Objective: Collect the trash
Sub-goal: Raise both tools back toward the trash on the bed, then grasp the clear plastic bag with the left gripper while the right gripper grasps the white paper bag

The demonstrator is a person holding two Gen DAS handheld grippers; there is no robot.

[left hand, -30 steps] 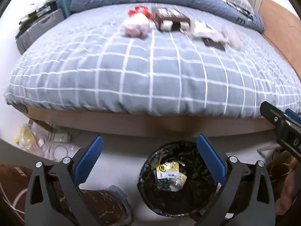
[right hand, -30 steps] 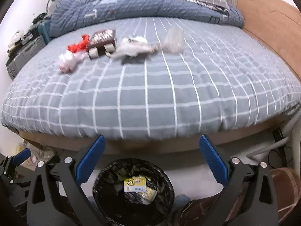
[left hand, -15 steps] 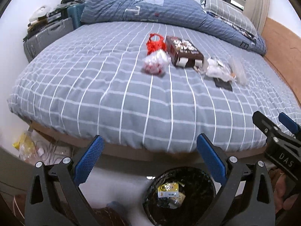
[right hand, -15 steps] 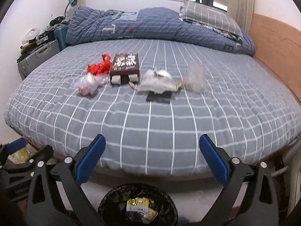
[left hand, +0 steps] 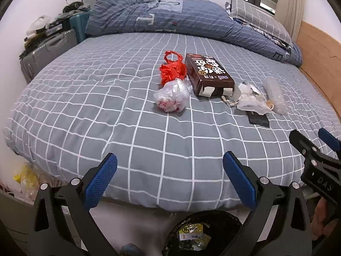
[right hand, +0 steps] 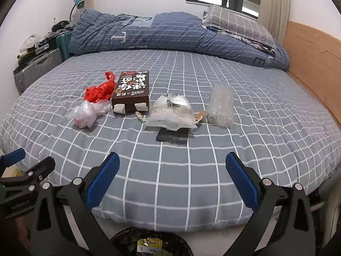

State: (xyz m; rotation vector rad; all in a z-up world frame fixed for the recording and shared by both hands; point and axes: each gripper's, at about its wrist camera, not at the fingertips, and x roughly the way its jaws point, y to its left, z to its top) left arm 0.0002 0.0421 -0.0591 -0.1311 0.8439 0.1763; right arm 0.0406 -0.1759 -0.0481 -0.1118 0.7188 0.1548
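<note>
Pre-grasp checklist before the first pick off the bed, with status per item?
1. Left gripper open and empty: ok.
2. Right gripper open and empty: ok.
3. Trash in view on the bed: ok. Red bag, clear bag, brown box, white pouch, bubble wrap, black flat piece.
4. Path to the trash unobstructed: ok, only bare sheet lies between both grippers and the items.
5. Bin open below the bed edge: ok, it already holds a yellow wrapper.
6. Items separable: cannot tell; the white pouch overlaps the black flat piece, and the clear bag touches the red bag.
</note>
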